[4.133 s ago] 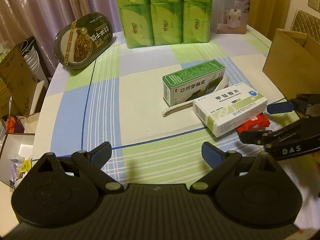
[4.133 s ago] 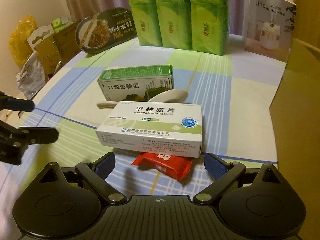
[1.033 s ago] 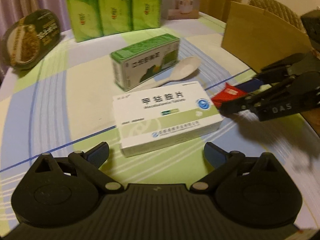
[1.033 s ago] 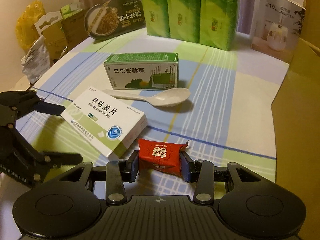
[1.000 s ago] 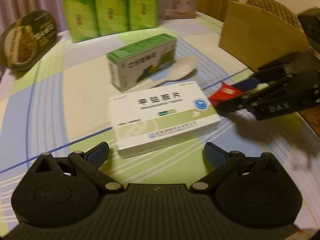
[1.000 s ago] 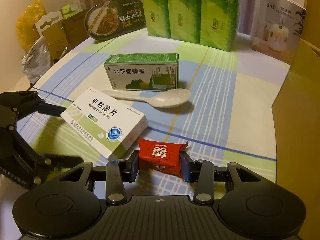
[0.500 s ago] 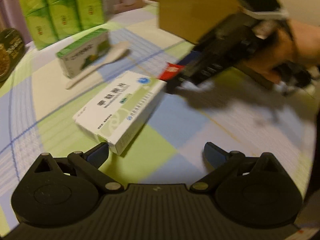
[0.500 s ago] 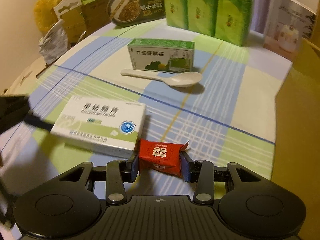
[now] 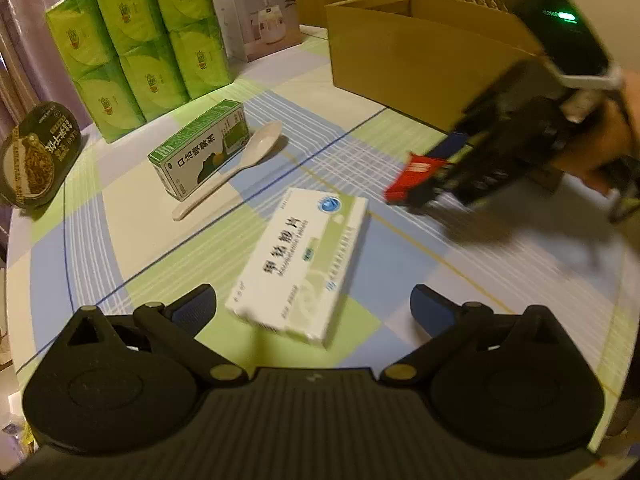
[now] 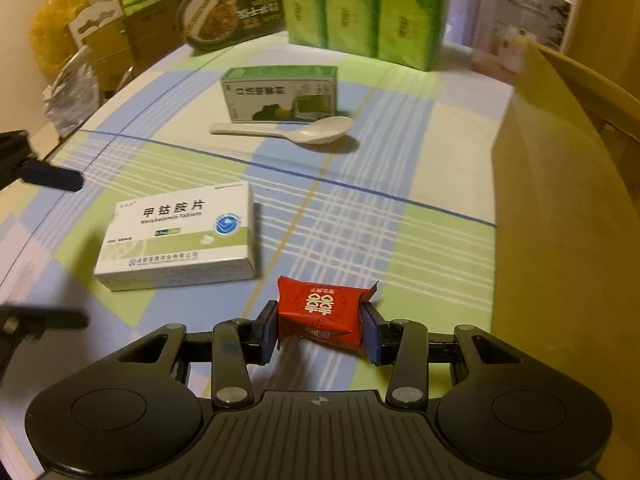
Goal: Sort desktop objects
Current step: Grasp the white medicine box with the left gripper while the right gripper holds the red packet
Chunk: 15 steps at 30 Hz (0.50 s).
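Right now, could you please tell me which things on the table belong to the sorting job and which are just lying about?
In play:
- red candy packet, pinched in right claw
- white tablet box
- green box
- white spoon
- cardboard box

Probably bystanders:
- green tissue packs
- noodle bowl
- humidifier box

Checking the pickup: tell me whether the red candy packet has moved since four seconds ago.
Yes. The red candy packet, then touching the white medicine box, now sits clear of it toward the cardboard box.

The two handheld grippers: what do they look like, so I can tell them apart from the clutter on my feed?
Both are matte black. The left gripper has a ribbed centre body, two round side housings, angled link arms with brass-coloured pins, and blue pads. The right gripper is built the same; the left wrist view shows a green light on top of it and a hand gripping it, with no sleeve visible.
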### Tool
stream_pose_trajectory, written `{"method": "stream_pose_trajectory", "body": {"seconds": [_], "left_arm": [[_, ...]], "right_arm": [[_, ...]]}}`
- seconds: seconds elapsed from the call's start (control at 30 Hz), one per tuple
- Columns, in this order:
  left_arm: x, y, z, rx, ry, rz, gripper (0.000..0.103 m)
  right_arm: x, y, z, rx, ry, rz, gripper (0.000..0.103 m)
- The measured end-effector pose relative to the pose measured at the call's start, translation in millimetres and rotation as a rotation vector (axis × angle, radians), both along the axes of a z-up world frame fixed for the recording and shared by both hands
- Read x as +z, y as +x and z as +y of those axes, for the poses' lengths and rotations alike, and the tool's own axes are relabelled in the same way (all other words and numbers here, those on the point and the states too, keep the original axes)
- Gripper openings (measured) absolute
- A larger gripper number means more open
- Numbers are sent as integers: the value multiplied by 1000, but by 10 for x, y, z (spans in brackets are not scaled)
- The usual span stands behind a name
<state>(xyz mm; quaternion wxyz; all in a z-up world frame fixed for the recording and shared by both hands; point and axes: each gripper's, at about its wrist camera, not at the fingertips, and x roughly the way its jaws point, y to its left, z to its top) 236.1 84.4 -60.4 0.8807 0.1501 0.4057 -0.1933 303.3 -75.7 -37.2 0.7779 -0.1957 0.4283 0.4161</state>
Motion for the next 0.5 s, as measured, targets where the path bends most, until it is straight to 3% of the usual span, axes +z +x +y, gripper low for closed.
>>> {"method": "stream_pose_trajectory", "body": {"seconds": [0.3,0.4,0.5], "left_arm": [[-316,531,-146,34,21,81,97],[-334,534,-206,18,34,115,90],[-272,484,-230,23,19,154,75]], "right_arm": [[-4,-28,-64,22,-7,-19,40],[8,-6,-58,19,3,-15,40],[34,-7,-46,18,12,-15,40]]}}
